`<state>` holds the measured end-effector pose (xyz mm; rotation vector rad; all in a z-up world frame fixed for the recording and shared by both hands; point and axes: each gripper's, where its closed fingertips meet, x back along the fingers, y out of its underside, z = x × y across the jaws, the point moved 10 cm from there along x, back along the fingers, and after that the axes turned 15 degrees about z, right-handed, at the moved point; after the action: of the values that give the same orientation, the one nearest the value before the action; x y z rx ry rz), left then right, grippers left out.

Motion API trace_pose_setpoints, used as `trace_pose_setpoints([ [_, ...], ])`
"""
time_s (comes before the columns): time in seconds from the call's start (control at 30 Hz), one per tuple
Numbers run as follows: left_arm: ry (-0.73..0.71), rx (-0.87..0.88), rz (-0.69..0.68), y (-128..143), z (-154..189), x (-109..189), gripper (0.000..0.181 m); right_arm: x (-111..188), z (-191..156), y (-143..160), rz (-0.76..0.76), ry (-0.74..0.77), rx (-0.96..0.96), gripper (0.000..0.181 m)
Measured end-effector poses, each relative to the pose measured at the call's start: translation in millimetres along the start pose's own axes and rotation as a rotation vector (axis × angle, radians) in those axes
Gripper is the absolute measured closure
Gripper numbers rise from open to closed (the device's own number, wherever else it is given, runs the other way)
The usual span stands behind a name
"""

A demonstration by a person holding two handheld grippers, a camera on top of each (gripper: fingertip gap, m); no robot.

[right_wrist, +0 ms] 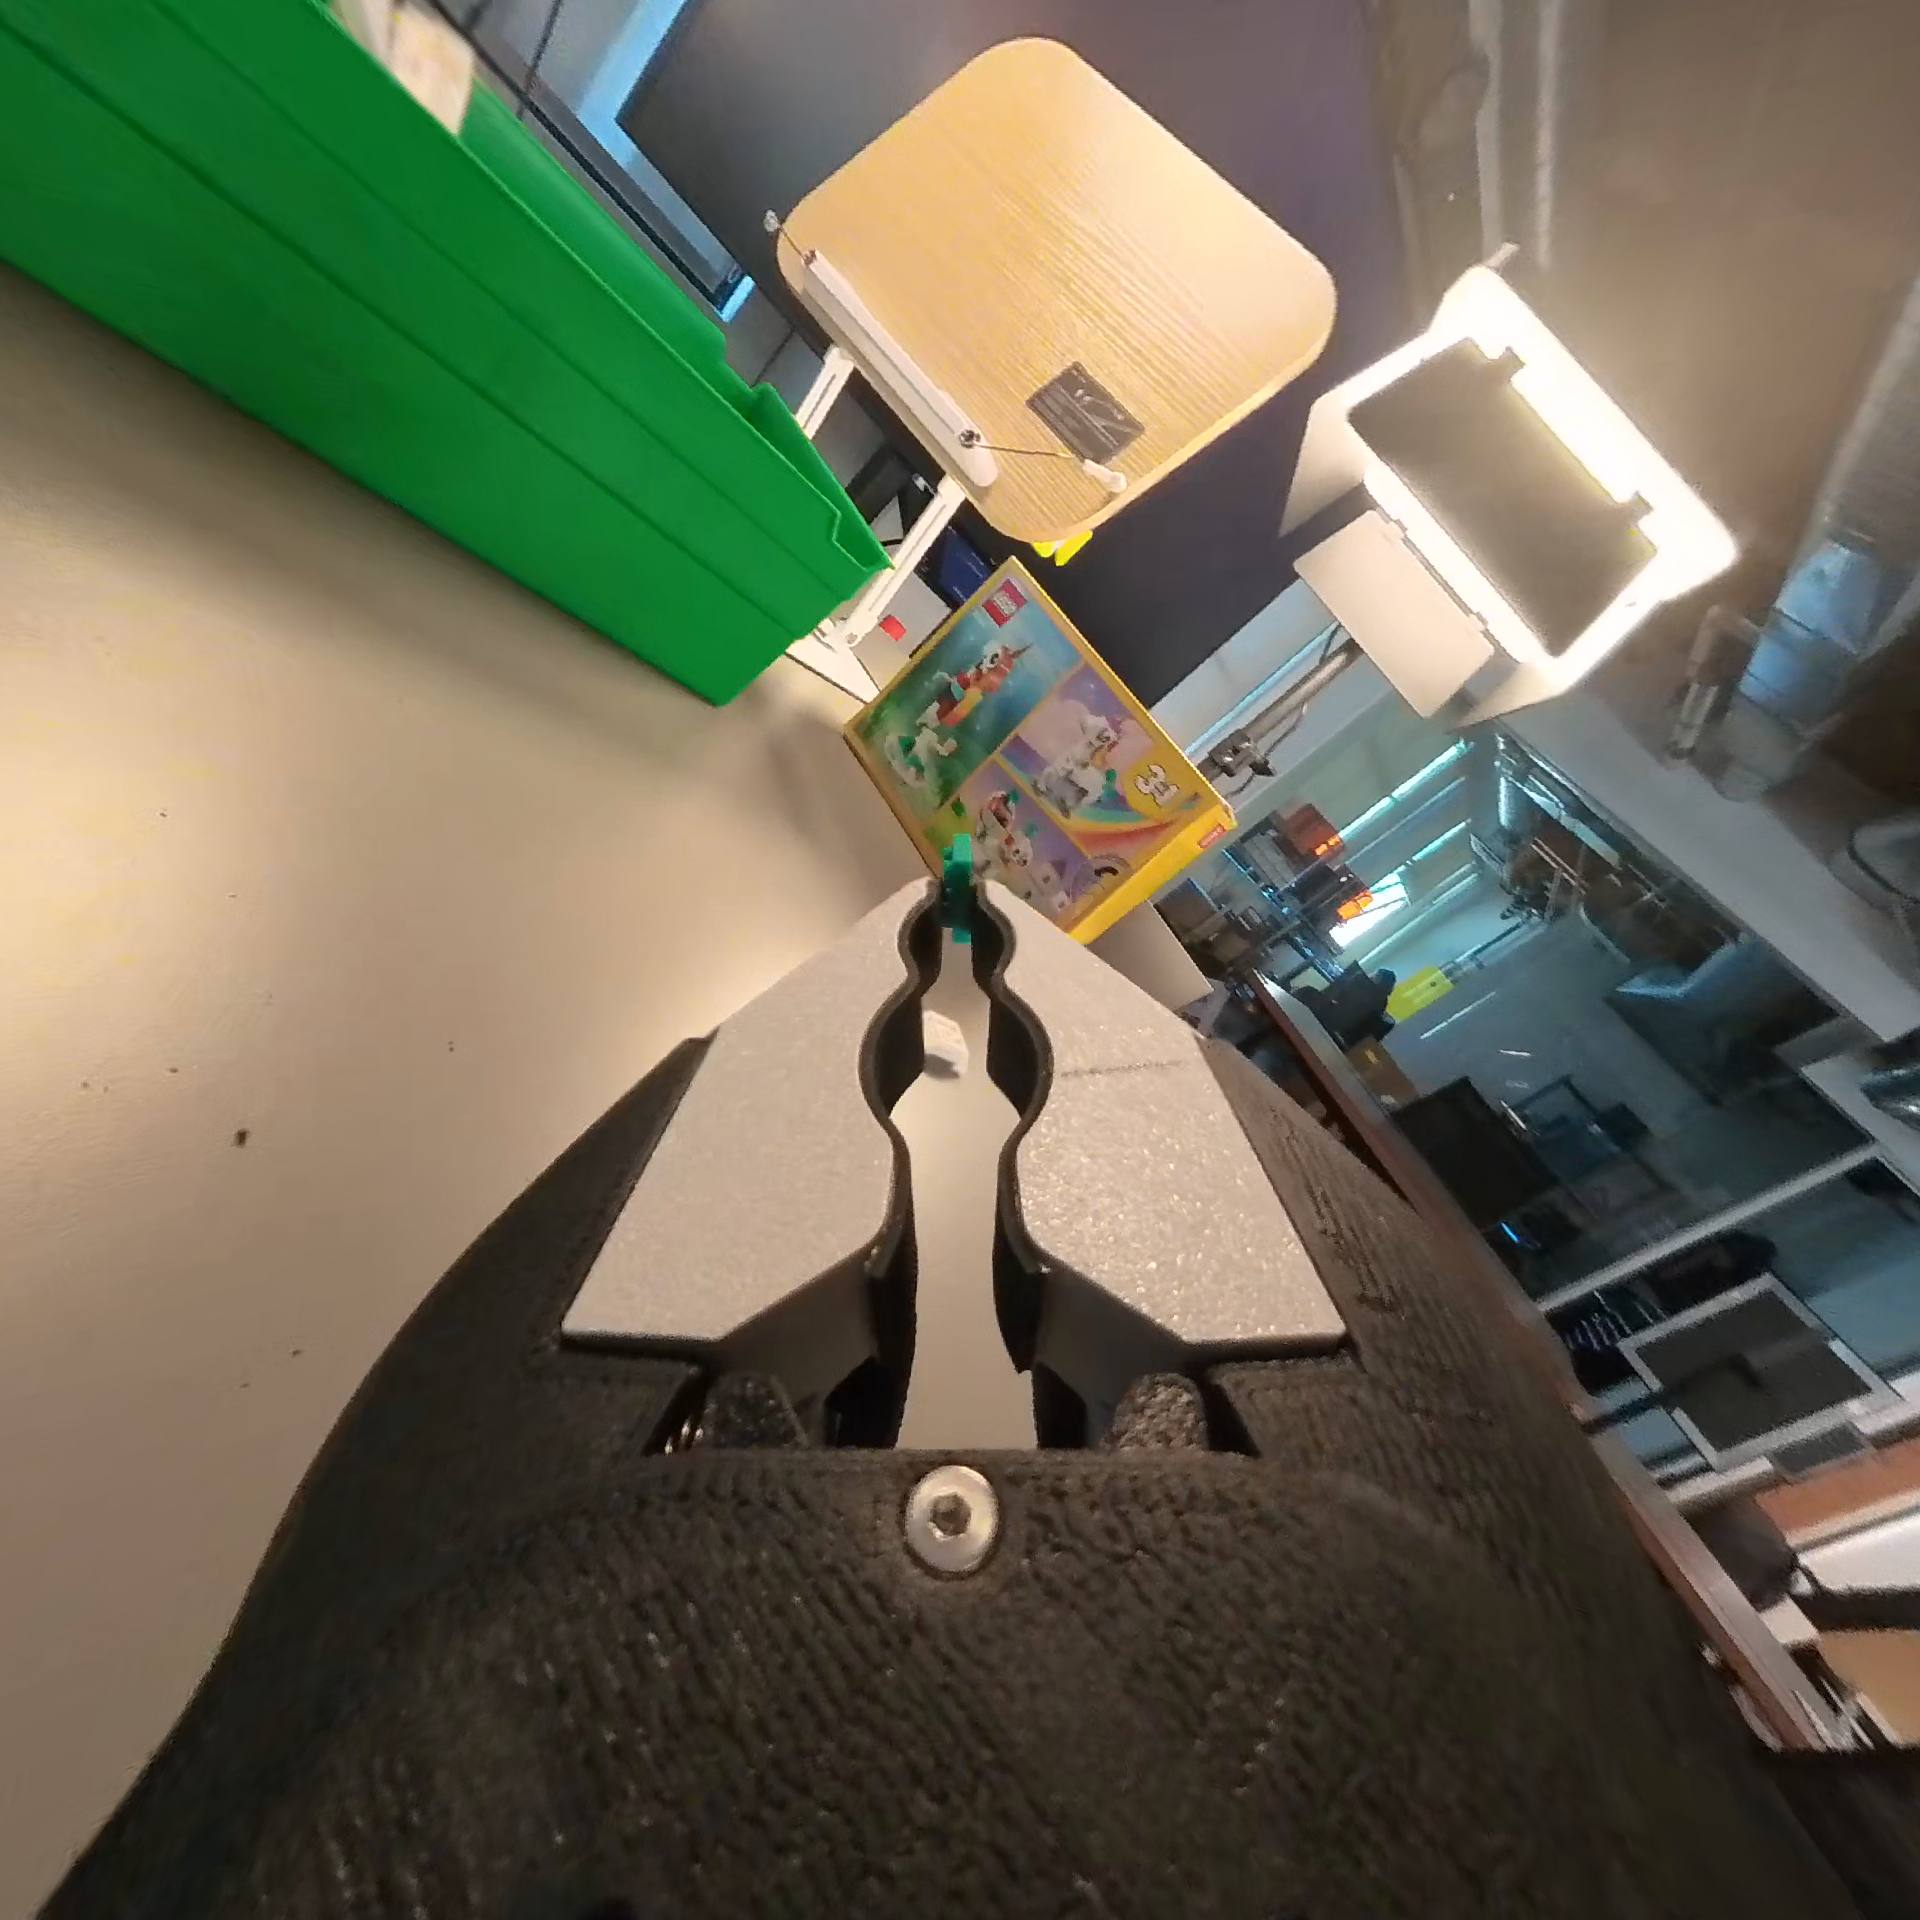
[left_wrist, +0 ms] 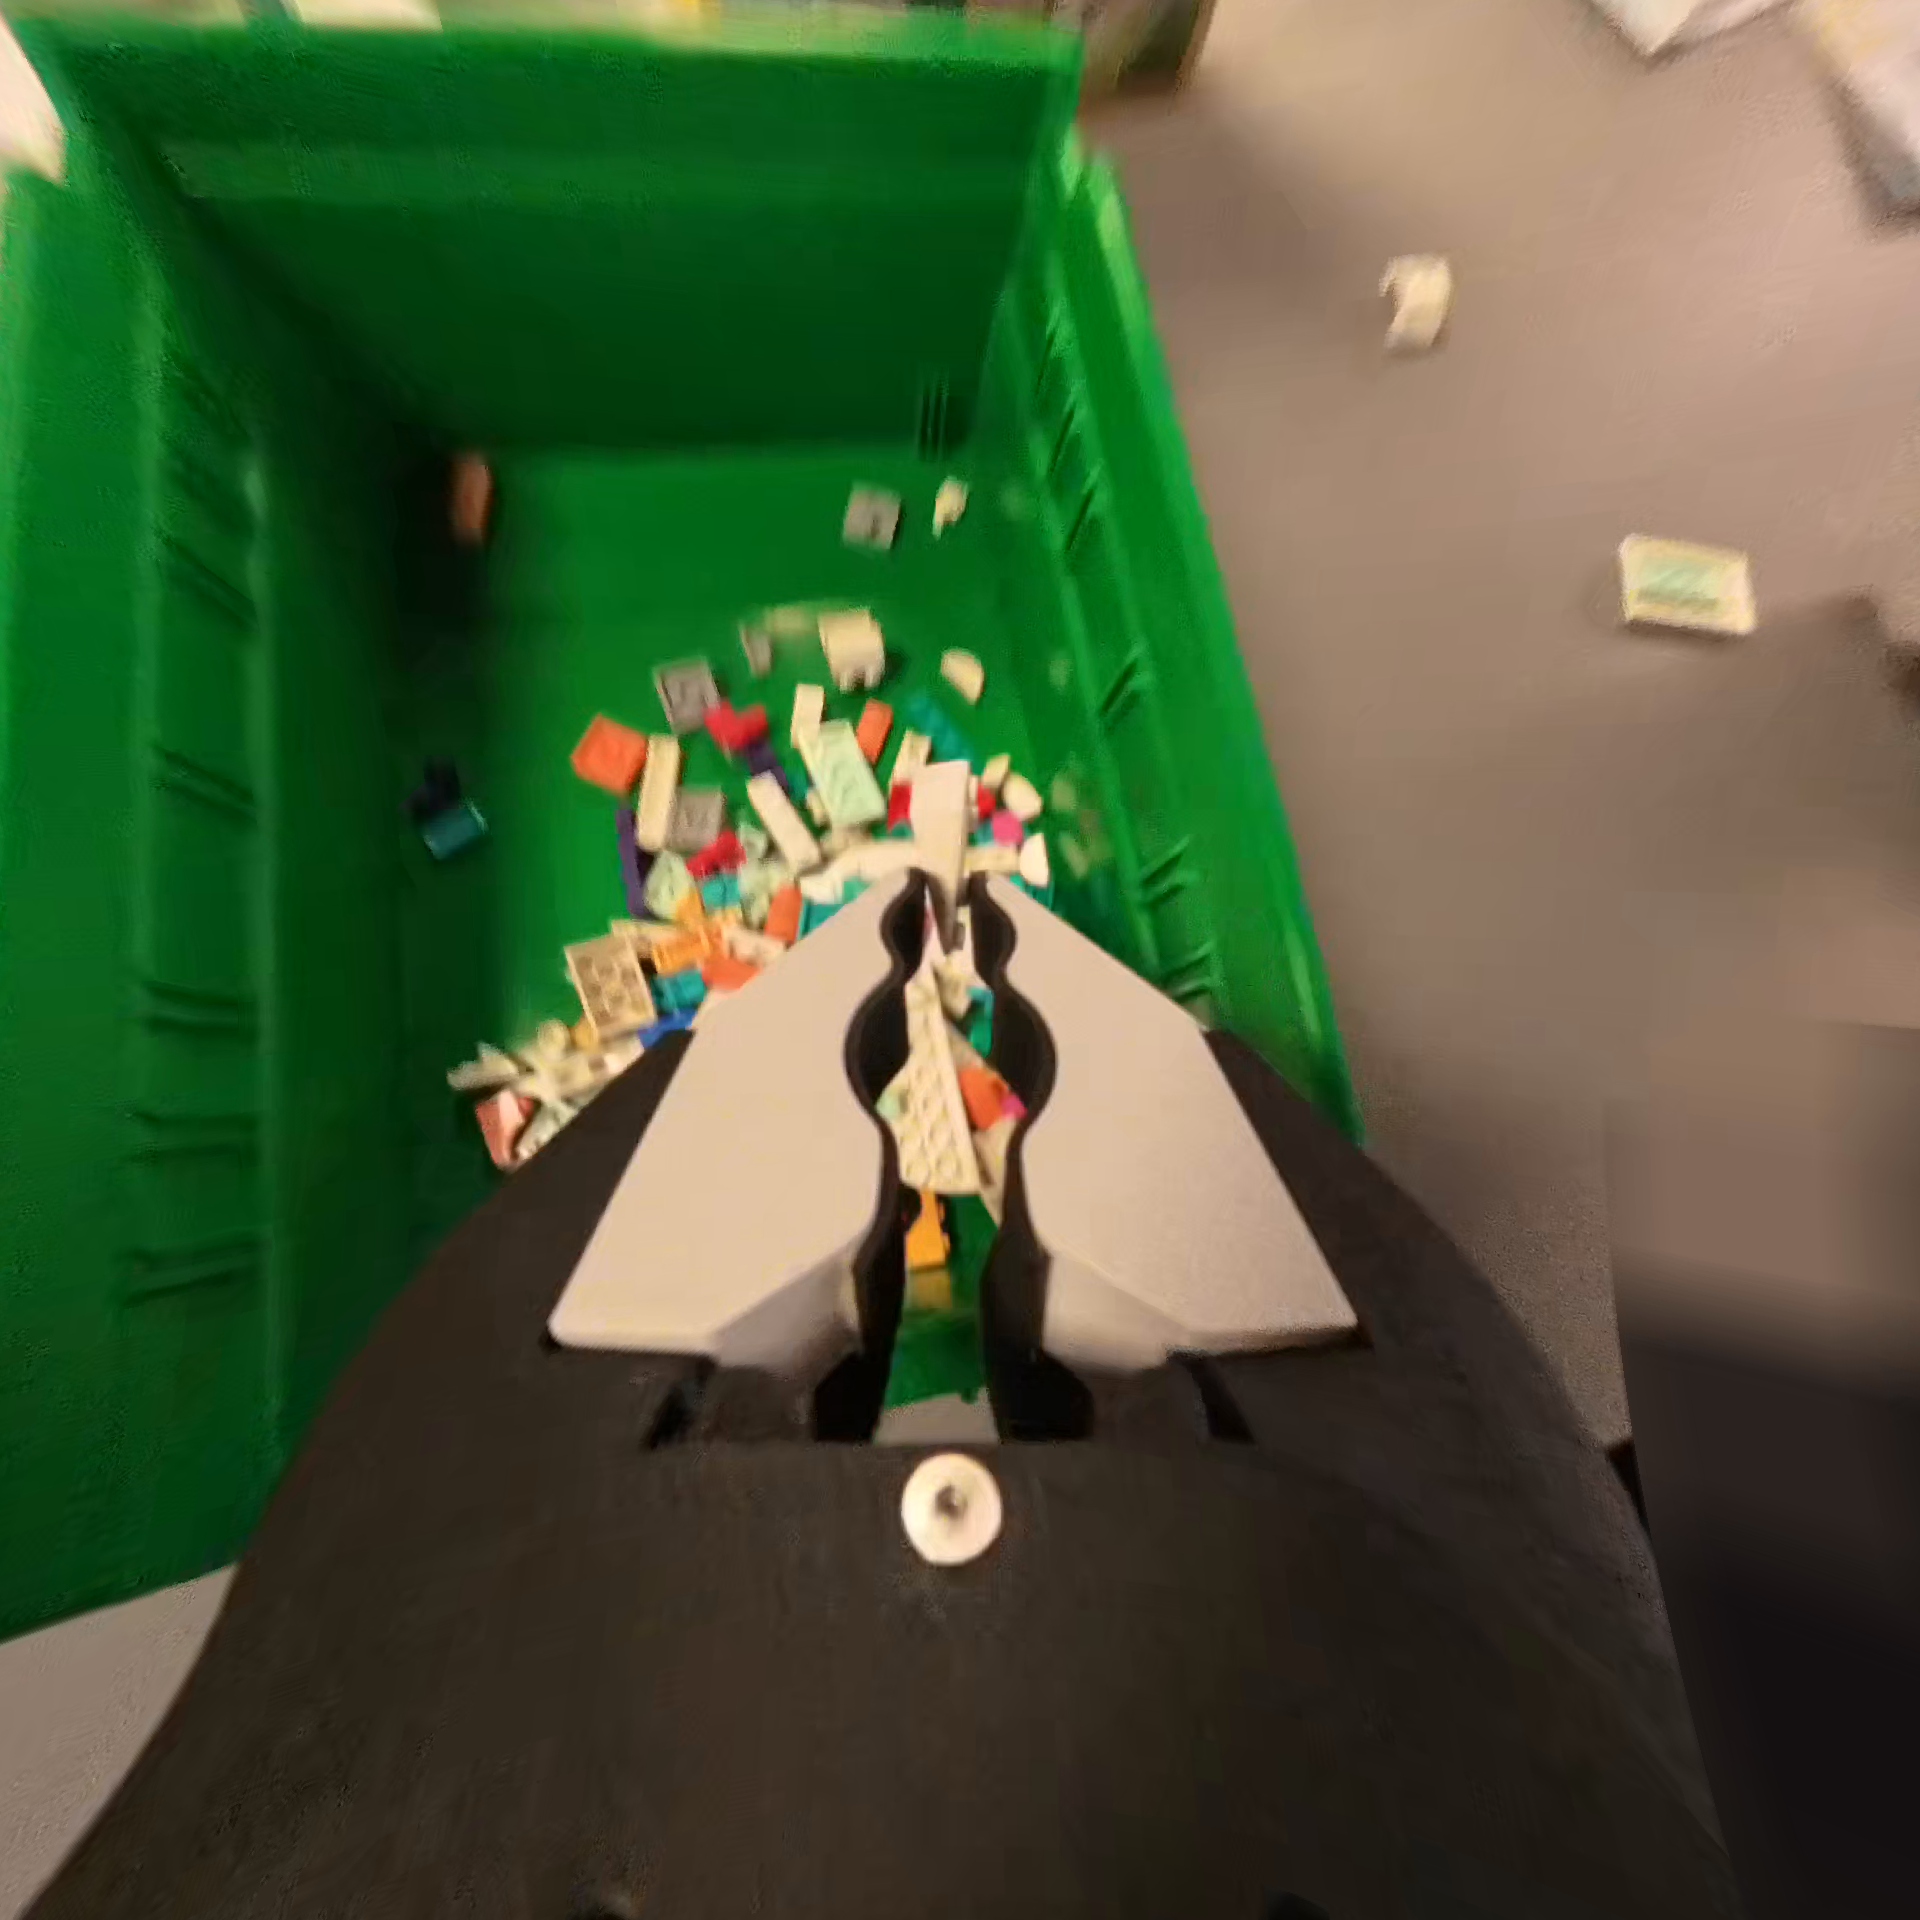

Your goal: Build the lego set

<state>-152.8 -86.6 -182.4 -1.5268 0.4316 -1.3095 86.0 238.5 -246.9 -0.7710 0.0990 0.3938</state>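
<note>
In the left wrist view my left gripper point(left_wrist: 948, 883) is above a deep green bin point(left_wrist: 582, 312) and is shut on a long white lego piece point(left_wrist: 943, 821) that sticks out past the tips. A heap of several loose lego pieces point(left_wrist: 727, 862) in white, orange, teal and red lies on the bin floor below. The view is blurred. In the right wrist view my right gripper point(right_wrist: 960, 902) is shut on a small teal lego piece point(right_wrist: 958, 871), held above a pale table point(right_wrist: 312, 831). The view is tilted.
The green bin shows from outside in the right wrist view point(right_wrist: 436, 343). A yellow lego set box point(right_wrist: 1039, 758) stands on the table beyond my right gripper. A small white piece point(right_wrist: 943, 1039) lies on the table. Two pale pieces point(left_wrist: 1415, 301) point(left_wrist: 1683, 597) lie on the grey table right of the bin. The gap from one gripper's tips to the other's is roughly 30 cm.
</note>
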Motion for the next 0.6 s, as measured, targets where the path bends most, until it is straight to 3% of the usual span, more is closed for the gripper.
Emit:
trace_pose_setpoints([
  [0.07, -0.032, 0.038, -0.106, 14, -9, -11, 0.170, -2, -2, 0, 0.002, -0.016, 0.005, 0.179],
  [0.13, -0.109, 0.038, -0.187, 25, -14, -18, 0.151, -1, -2, -2, 0.017, -0.020, 0.005, 0.179],
  [0.23, -0.183, 0.049, -0.203, 28, -18, -20, 0.127, 1, -1, -3, 0.024, -0.019, -0.008, 0.179],
  [0.3, -0.224, 0.037, -0.136, 21, -15, -14, 0.124, 2, -1, -4, 0.027, -0.012, -0.001, 0.179],
  [0.4, -0.216, -0.042, 0.123, 4, 15, 8, 0.125, 4, -4, -10, 0.053, -0.020, 0.039, 0.179],
  [0.5, 0.000, -0.145, 0.372, -2, 78, 19, 0.127, 5, -14, -20, 0.095, -0.058, 0.148, 0.179],
  [0.6, 0.433, -0.134, 0.422, 10, 140, 7, 0.132, 6, -28, -30, 0.147, -0.111, 0.248, 0.179],
])
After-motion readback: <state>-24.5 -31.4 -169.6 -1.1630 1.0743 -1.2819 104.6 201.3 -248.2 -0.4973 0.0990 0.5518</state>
